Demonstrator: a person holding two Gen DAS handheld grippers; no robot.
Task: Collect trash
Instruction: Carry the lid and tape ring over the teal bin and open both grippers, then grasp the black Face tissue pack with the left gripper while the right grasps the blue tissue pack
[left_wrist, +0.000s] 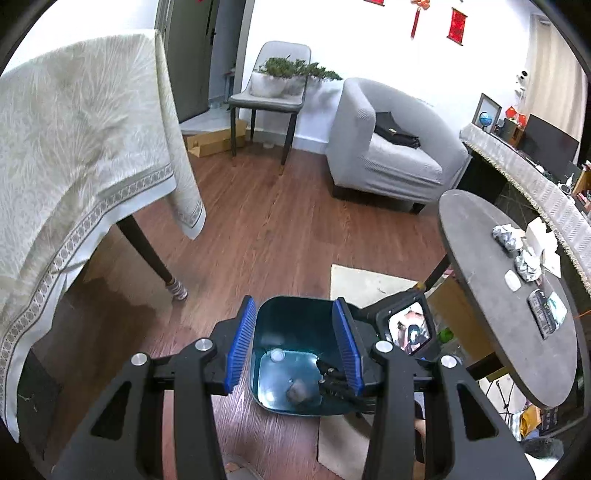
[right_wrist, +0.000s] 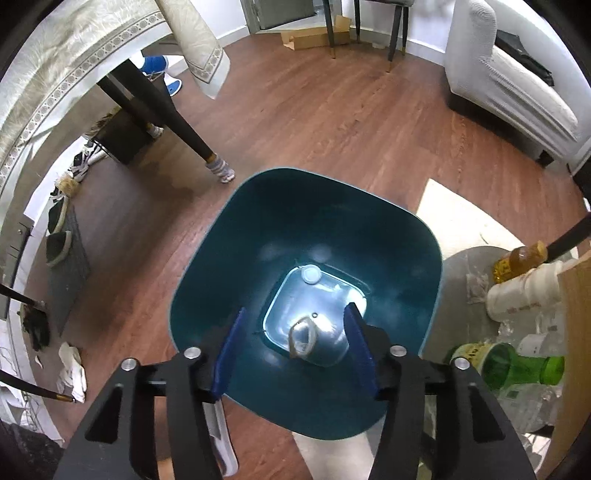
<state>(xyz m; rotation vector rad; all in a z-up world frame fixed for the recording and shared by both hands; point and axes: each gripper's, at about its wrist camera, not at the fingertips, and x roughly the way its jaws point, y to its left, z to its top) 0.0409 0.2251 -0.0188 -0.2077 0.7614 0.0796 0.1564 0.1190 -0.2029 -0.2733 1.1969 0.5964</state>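
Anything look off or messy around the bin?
Nothing spilled at the teal bin; it stands upright with a crumpled wad and a white cap at the bottom. Oddities nearby: flattened cardboard on the floor by the chair, and foil balls uncollected on the round table.

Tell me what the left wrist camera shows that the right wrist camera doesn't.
Only the left wrist view shows the round table with crumpled foil balls, the potted plant on the chair, and the right gripper reaching into the bin. Only the right wrist view shows the green bottle and shoes under the cloth-covered table. Both show the teal bin with a white cap and a crumpled scrap inside.
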